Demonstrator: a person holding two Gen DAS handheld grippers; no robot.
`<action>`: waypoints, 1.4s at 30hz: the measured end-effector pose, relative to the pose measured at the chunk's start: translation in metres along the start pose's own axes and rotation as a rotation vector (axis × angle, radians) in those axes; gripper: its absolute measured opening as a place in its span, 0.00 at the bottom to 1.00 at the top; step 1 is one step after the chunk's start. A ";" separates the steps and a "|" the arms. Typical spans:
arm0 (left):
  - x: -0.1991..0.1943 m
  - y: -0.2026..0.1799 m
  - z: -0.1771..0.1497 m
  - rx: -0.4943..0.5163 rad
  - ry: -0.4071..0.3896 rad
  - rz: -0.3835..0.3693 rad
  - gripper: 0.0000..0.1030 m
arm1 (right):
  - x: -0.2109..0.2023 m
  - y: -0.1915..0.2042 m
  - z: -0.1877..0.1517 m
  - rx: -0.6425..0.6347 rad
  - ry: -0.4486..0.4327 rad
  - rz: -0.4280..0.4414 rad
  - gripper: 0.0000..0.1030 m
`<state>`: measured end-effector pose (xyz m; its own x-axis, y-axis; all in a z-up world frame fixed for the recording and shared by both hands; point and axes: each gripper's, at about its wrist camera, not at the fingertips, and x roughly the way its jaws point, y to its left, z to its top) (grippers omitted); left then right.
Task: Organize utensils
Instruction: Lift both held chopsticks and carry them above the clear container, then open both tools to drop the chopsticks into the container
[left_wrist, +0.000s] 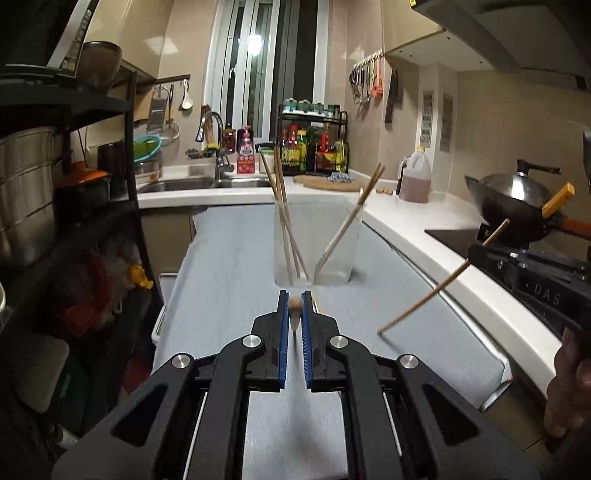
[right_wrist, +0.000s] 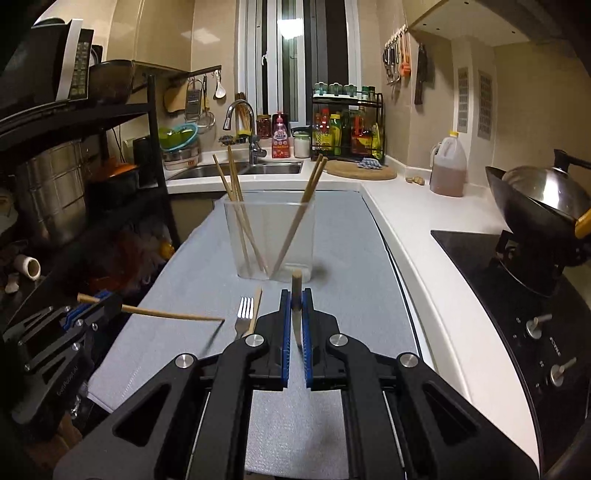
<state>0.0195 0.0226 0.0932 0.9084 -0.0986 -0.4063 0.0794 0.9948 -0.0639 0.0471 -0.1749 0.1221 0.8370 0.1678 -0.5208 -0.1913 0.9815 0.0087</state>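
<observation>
I've got L gripper (left_wrist: 296, 306) jaws pinching a chopstick (left_wrist: 295, 303), R gripper (right_wrist: 296, 306) pinching another chopstick (right_wrist: 296, 295); clear holder (right_wrist: 271, 240) ahead.

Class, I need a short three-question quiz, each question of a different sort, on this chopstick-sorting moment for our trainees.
1. True or false: the left gripper is shut on a chopstick.
2. Multiple choice: where is the fork? A) in the clear container B) lying on the grey mat C) in the sink.
3. Fill in: the right gripper is shut on a second ____.

Key
1. True; the right wrist view shows it sticking out sideways.
2. B; it lies on the grey mat, in front of the clear container.
3. Chopstick.
</observation>
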 end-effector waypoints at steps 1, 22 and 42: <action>0.001 0.003 0.010 -0.007 -0.007 -0.006 0.06 | 0.000 0.001 0.005 0.000 -0.002 0.004 0.06; 0.052 0.019 0.196 -0.034 0.005 -0.129 0.06 | 0.021 0.004 0.162 0.004 -0.113 0.108 0.06; 0.180 0.021 0.191 -0.032 0.126 -0.125 0.06 | 0.144 -0.005 0.176 -0.001 -0.046 0.103 0.06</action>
<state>0.2631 0.0309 0.1926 0.8333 -0.2258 -0.5045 0.1737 0.9735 -0.1488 0.2584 -0.1392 0.1974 0.8358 0.2715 -0.4772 -0.2778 0.9588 0.0590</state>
